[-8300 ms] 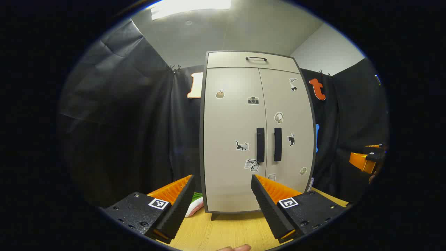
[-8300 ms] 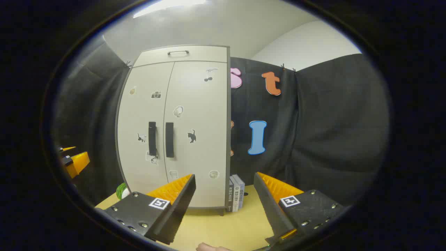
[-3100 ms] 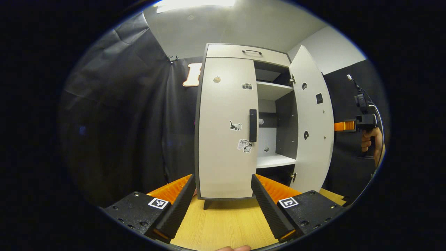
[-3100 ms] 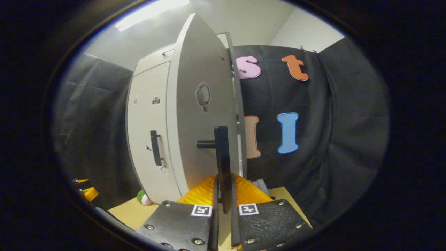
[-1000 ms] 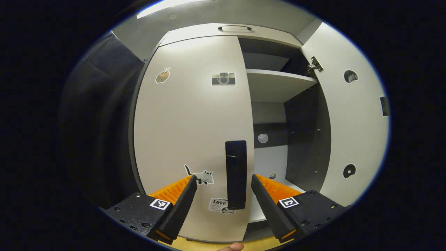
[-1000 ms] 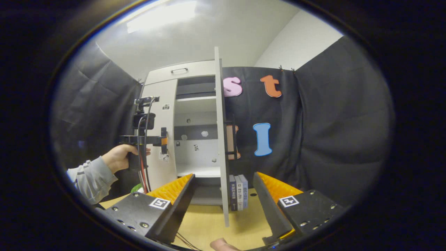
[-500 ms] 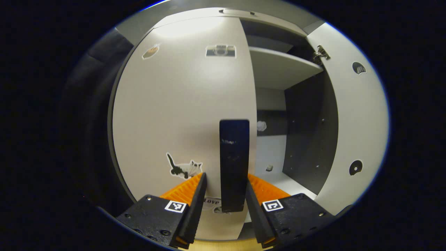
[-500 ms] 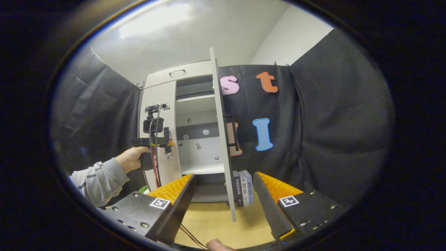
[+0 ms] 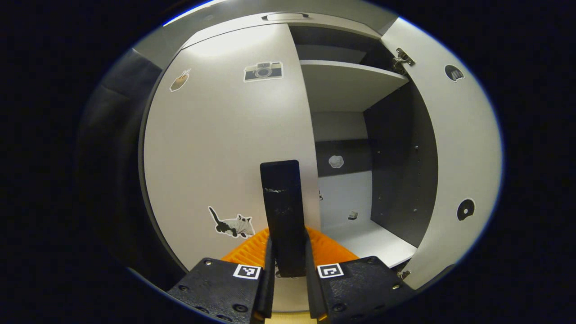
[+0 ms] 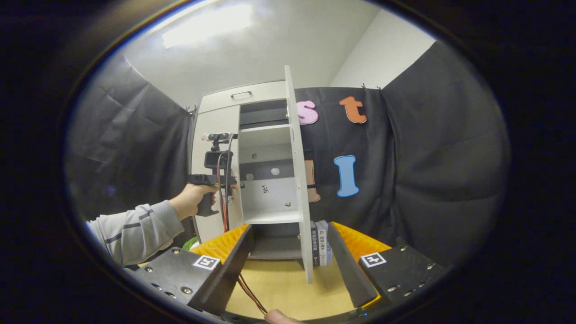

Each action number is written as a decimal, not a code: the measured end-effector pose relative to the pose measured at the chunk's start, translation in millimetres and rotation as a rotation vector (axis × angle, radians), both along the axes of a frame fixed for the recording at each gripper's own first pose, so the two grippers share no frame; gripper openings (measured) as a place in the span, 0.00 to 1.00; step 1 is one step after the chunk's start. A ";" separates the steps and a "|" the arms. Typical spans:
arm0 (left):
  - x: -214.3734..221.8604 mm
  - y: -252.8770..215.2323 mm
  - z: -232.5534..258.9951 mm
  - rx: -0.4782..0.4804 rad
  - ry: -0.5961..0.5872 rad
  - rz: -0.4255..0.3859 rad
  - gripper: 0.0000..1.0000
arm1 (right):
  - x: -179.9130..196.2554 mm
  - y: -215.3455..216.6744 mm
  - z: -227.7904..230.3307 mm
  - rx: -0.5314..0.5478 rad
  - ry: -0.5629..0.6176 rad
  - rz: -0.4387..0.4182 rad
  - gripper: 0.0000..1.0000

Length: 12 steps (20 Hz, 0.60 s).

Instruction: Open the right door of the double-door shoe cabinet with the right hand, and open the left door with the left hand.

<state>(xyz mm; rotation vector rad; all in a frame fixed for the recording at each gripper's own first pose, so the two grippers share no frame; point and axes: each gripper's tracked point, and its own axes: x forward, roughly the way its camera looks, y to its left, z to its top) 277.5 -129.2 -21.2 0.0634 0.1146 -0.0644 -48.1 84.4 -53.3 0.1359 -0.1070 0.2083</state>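
Observation:
The pale shoe cabinet (image 10: pixel 265 96) stands on the wooden table. Its right door (image 10: pixel 299 180) hangs wide open, edge-on in the right gripper view, and shows its inner face (image 9: pixel 454 148) in the left gripper view. The left door (image 9: pixel 225 148), with camera and cat stickers, lies at the cabinet front. My left gripper (image 9: pixel 288 240) is shut on that door's black vertical handle (image 9: pixel 281 198). A hand (image 10: pixel 191 198) holds the left gripper (image 10: pixel 230 181) at that handle. My right gripper (image 10: pixel 290 234) is open, well back from the cabinet, holding nothing.
White shelves (image 9: pixel 351 83) and a dark side wall show inside the cabinet. A few books (image 10: pixel 320 245) stand on the table (image 10: pixel 288 288) behind the open right door. A red and black cable (image 10: pixel 249 288) trails over the table's near edge. A grey sleeve (image 10: pixel 135 231) reaches in from the left.
My left gripper moved in on the left door's handle and went from open to shut on it. The right gripper stayed open, away from the open right door.

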 end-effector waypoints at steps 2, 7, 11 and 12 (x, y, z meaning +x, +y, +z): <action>-2.7 0.7 -0.7 -0.018 0.010 -0.015 0.28 | -1.6 4.8 -3.3 0.002 0.007 0.009 0.98; -20.9 3.9 0.3 -0.054 0.044 -0.050 0.23 | -4.1 9.7 -7.9 -0.011 0.021 0.008 0.98; -37.1 9.0 -0.3 -0.077 0.067 -0.085 0.22 | -4.7 8.3 -9.5 -0.003 0.021 -0.021 0.95; -42.8 10.6 -0.8 -0.077 0.074 -0.092 0.23 | -5.0 8.6 -10.2 0.002 0.026 -0.028 0.98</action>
